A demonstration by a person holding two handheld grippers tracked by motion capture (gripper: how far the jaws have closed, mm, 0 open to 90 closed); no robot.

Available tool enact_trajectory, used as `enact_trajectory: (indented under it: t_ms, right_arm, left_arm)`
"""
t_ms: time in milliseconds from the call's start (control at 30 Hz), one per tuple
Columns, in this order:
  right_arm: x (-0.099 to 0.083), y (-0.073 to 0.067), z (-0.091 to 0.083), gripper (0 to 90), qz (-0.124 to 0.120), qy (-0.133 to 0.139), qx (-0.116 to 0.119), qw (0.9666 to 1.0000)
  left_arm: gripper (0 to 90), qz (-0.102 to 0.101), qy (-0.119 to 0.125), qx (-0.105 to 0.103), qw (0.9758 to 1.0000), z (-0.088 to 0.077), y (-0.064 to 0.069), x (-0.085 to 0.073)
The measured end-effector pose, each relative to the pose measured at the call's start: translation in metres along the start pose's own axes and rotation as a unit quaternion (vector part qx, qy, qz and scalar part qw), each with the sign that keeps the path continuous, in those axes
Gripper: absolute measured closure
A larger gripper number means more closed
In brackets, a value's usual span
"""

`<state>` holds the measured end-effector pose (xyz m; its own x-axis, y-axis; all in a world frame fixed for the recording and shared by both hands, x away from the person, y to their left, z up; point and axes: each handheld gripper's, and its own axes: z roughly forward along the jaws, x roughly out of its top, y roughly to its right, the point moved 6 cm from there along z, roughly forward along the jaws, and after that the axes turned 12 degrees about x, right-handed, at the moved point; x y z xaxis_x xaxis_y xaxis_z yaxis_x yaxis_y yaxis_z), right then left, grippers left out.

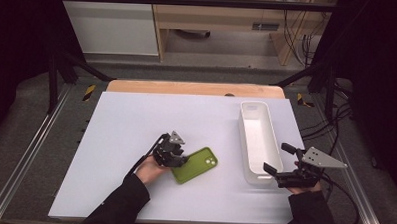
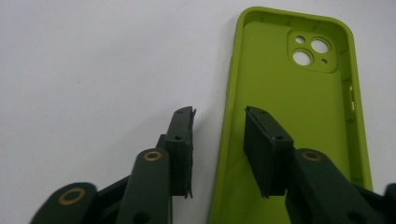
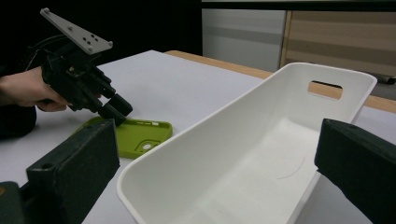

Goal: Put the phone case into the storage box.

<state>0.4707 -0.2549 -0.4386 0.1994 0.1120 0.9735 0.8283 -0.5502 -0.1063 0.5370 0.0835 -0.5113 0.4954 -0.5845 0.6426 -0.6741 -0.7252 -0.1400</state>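
Two grippers work at the table in the high view: the left gripper (image 1: 177,159) sits at the near left end of a green phone case (image 1: 197,164), the right gripper (image 1: 278,164) straddles the near end of a white tray (image 1: 258,144). In the left gripper view, jaws straddle the case's side wall without pressing it. In the right gripper view, jaws stand wide apart.

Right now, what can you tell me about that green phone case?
The phone case is lime green, looks like soft matte rubber, and holds no phone. It lies flat on the white table, hollow side up, with a raised rim and a corner camera block with round holes. The left gripper straddles one long side wall near the end away from those holes, one jaw inside the case, one outside. A gap shows at each pad, so it isn't gripped yet.
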Motion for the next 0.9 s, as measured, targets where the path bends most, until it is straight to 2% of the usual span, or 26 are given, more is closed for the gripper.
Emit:
enact_trajectory:
  t_ms: [300, 667, 900]
  right_arm:
    - [0.0, 0.0002, 0.0001, 0.4, -0.001, 0.0, 0.0, 1.0]
    - [0.0, 0.0, 0.0001, 0.4, 0.0, 0.0, 0.0, 1.0]
    - [0.0001, -0.0001, 0.0002, 0.4, 0.0, 0.0, 0.0, 1.0]
  left_arm:
    - [72.8, -0.006, -0.003, -0.001, 1.0, 0.0006, -0.0004, -0.0002]
    - [76.5, 0.006, -0.004, -0.001, 1.0, -0.0003, 0.0023, -0.0003]
    - [81.4, 0.003, -0.005, -0.005, 1.0, -0.0003, 0.0037, 0.0001]
